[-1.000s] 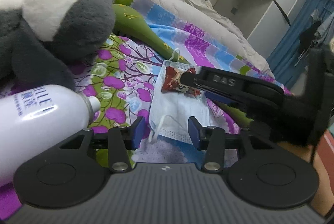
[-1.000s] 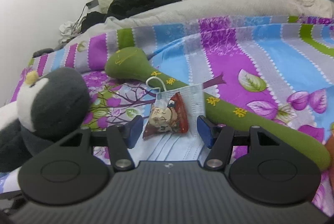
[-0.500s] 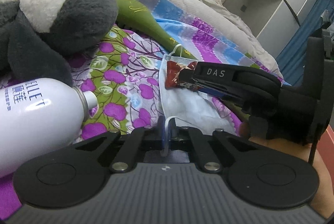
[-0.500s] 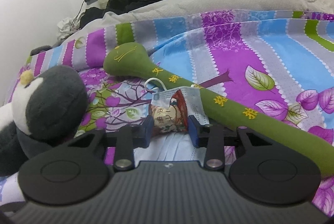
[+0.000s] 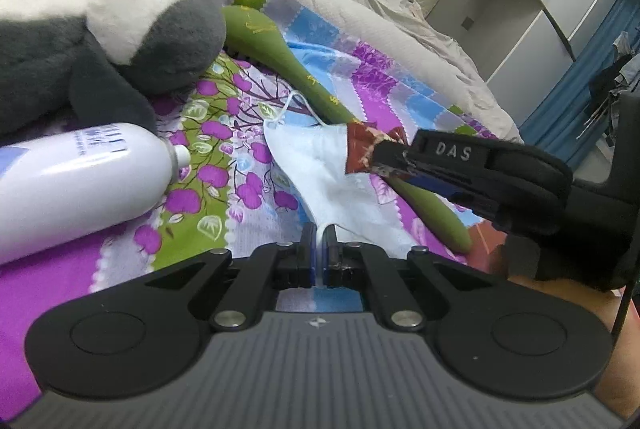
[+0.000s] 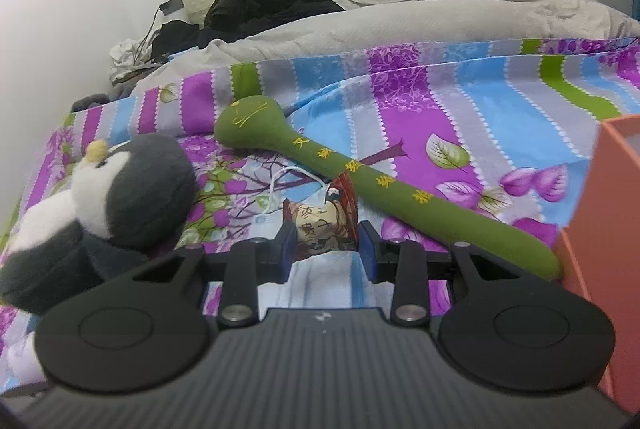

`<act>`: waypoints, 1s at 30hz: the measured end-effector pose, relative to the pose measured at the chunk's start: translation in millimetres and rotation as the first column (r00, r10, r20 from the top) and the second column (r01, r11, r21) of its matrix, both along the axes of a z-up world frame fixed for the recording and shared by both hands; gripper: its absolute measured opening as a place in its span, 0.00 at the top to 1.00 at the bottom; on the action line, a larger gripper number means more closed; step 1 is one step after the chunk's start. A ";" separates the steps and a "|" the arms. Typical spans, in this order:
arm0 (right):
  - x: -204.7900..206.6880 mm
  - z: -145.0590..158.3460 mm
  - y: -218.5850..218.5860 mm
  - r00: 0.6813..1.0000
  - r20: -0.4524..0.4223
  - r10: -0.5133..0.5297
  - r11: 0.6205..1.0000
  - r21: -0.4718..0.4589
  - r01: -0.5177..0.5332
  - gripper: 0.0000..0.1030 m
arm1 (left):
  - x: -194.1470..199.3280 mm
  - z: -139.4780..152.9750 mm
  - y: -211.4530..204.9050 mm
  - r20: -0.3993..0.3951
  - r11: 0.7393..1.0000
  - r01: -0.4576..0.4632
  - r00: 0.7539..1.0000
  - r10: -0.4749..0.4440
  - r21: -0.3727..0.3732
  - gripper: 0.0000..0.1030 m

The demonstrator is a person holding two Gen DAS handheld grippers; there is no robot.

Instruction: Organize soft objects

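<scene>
left claw point(image 5: 319, 249) pinched closed, right claw point(image 6: 325, 249) clamped, both tilted downward

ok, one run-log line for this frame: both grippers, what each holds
left gripper: shut on face mask edge | right gripper: shut on snack packet | both lifted off bedspread

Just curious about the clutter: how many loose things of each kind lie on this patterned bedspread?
Plush penguin: 1
Green padded mallet: 1
Face mask: 1
Red snack packet: 1
White spray bottle: 1
Total: 5
</scene>
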State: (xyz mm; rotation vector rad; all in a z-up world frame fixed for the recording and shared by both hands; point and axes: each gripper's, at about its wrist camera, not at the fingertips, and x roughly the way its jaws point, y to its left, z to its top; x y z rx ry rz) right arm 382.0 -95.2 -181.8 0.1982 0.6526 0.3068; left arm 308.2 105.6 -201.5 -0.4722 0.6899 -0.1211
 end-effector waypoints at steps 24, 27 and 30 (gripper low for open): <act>-142.8 64.8 -38.4 0.995 -0.102 0.022 0.999 -0.047 -0.027 0.64 | -169.8 79.2 26.9 -0.059 0.995 -0.088 0.995 0.085 -0.056 0.97; -165.1 58.7 -38.6 0.990 -0.134 0.040 0.997 -0.056 -0.048 0.64 | -193.2 81.9 31.3 -0.072 0.994 -0.097 0.993 0.094 -0.043 0.97; -186.6 46.8 -36.4 0.982 -0.175 0.066 0.994 -0.071 -0.080 0.64 | -214.3 79.8 36.3 -0.098 0.993 -0.112 0.989 0.108 -0.040 0.97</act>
